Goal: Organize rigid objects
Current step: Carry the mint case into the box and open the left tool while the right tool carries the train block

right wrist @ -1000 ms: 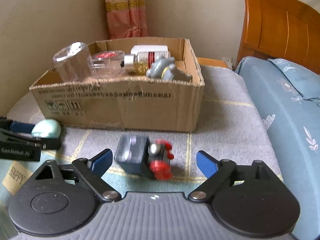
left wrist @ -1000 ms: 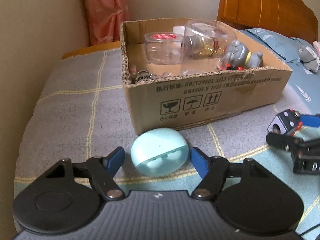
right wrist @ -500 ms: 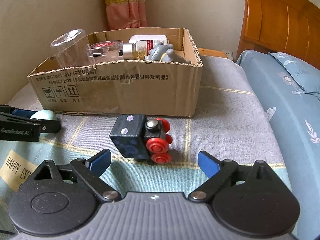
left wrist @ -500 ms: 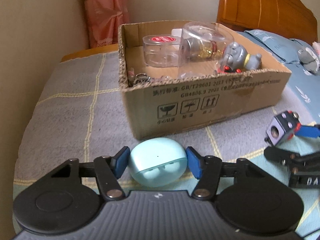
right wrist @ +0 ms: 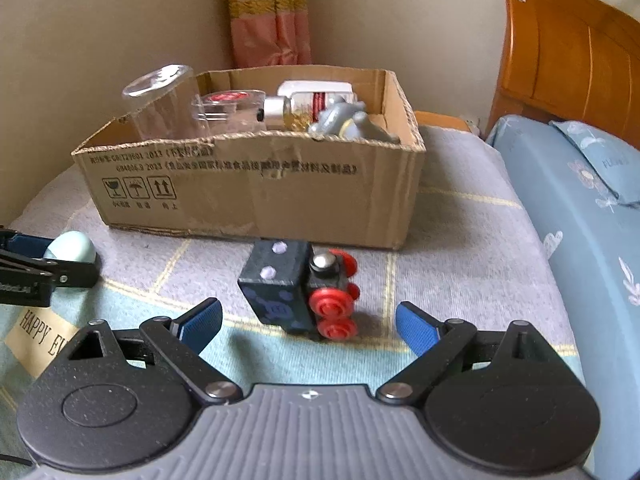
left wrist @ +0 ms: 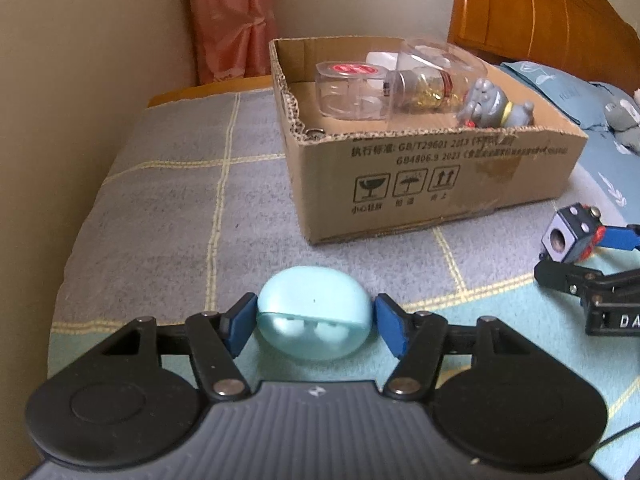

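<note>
Left wrist view shows the left gripper with its blue pads at the two ends of a pale blue earbud case. The jaws are opening slightly with the case between them, and both pads look to be against its shell. The case lies on the grey checked blanket, near the front edge of the bed and just in front of the cardboard box.

In the right wrist view, the right gripper has its jaws wide apart. A black toy locomotive with red wheels stands on the blanket ahead of the pads and roughly between them, touched by neither. It sits close to the box's front wall, toward the box's right end.

The box rests farther back on the bed, near the wall and the curtain. It already holds several things:
- a clear round container with a red label
- a clear plastic cup on its side
- a small bottle with gold contents
- a grey figurine

The sorting looks well advanced, since most of the objects are in the box. Two items seen outside it remain, the earbud case and the locomotive, and each has a gripper at it. Neither has been lifted off the blanket. Whether more loose objects lie outside these views cannot be told.
</note>
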### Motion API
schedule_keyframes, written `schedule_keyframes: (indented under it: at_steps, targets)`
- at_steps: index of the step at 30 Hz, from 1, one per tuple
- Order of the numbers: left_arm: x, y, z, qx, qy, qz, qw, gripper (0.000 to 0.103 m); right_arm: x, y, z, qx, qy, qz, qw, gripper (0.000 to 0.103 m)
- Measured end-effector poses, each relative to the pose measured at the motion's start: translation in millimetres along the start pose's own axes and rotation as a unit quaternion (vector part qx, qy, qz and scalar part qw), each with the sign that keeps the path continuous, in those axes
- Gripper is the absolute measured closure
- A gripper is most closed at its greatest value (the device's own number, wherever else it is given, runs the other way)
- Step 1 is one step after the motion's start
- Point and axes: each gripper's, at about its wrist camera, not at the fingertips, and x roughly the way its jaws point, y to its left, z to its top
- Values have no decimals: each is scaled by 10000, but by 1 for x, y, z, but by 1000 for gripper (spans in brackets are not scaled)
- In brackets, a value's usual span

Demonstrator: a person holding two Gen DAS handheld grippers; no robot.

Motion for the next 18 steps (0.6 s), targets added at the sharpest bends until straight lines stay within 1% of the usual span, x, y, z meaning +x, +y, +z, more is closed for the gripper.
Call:
schedule_keyframes:
  at_steps: [2,4,6,7,9,13,16,18]
  targets:
    - [2,-1,2,-31,-2,11,10000,39,0,3,2,-87,-38,-16,10000,8]
    - [3,-1,2,-35,-17,4,10000,41,1,5,3,-163,-39,-60,9998,14]
    - [2,0,2,-43,-20,0,10000,42,1,7,4,-217,-28,-88,9997,27]
    - [2,0,2,-28,-27,1,10000,42,1,8,5,-265,-4,-114,9996,29]
    - [1,1,2,2,-15,-25,10000,42,1,11,6,-382,27,-195,9991,43]
    - [0,3,3,174,24,-97,9998,43,-2,11,9,-612,13,-195,9979,47]
    - [-3,4,5,370,67,-178,9991,43,-5,7,14,-721,95,-41,9973,47]
    - [-7,4,6,510,69,-216,9984,43,-8,5,15,-815,136,-12,9966,47]
